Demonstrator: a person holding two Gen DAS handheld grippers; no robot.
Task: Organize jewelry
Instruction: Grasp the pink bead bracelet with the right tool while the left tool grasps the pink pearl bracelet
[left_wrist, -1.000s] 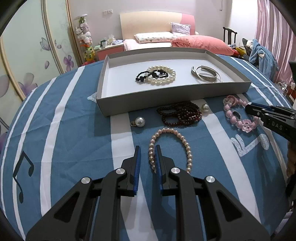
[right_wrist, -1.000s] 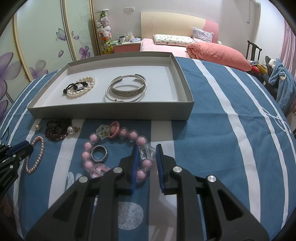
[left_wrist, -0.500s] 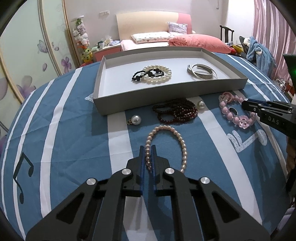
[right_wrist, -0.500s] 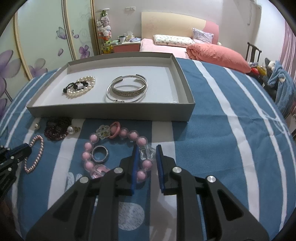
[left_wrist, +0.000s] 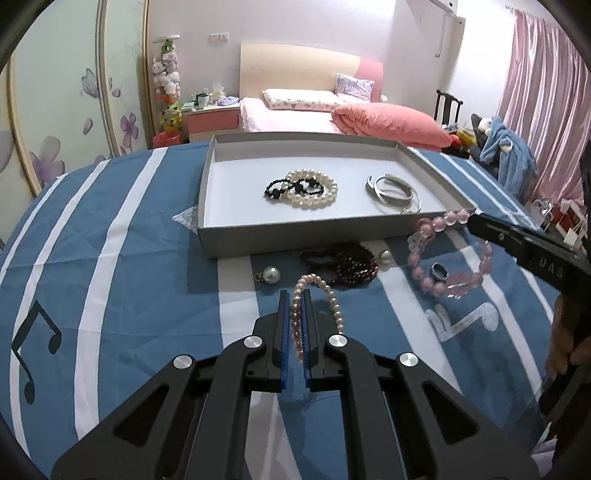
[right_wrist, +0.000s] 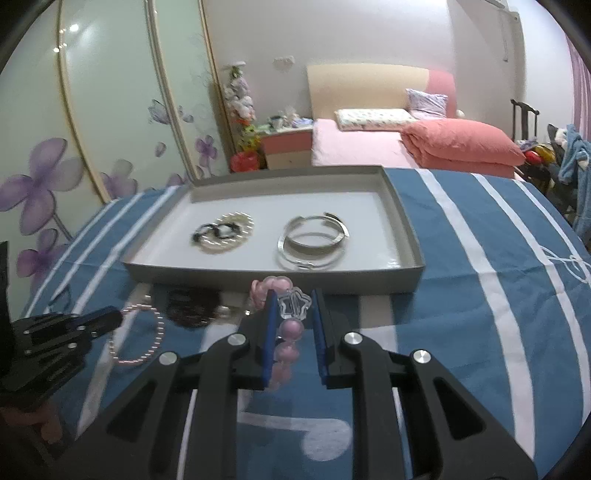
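Reading the left wrist view first. The grey tray (left_wrist: 236, 242) sits at 12 o'clock on the blue striped worktop (left_wrist: 110, 258). Already inside it: a white pearl bracelet (left_wrist: 314, 190) tangled with a black bead bracelet (left_wrist: 275, 190), and at their 3 o'clock a pair of silver bangles (left_wrist: 393, 188). That is the sorted portion. Outside, along the tray's near wall: a loose pearl pendant (left_wrist: 270, 275), a dark red bead bracelet (left_wrist: 341, 262), a second small pearl (left_wrist: 385, 256), and a silver ring (left_wrist: 439, 271). The left tool (left_wrist: 295, 325) is clenched on the near side of the pink pearl bracelet (left_wrist: 332, 299); the rest of the strand appears to lie on the cloth. At 3 o'clock the pink bead bracelet (left_wrist: 448, 258) hangs from the right tool's tip, one end up near the tray corner, lower loop around the ring.

Right wrist view, blurred. The right tool (right_wrist: 293, 332) grips the pink bead bracelet (right_wrist: 290, 328) between its blue pads, the clear flower charm (right_wrist: 293, 306) at the tips, beads trailing below. The tray (right_wrist: 402, 229) lies just beyond at 12 o'clock. The left tool (right_wrist: 110, 317) shows at 9 o'clock with the pink pearl bracelet (right_wrist: 147, 339) at its tip.

Judgement: roughly a third done. Two pieces are in hand but not yet in the tray; the red beads, both pearls and the ring remain untouched.
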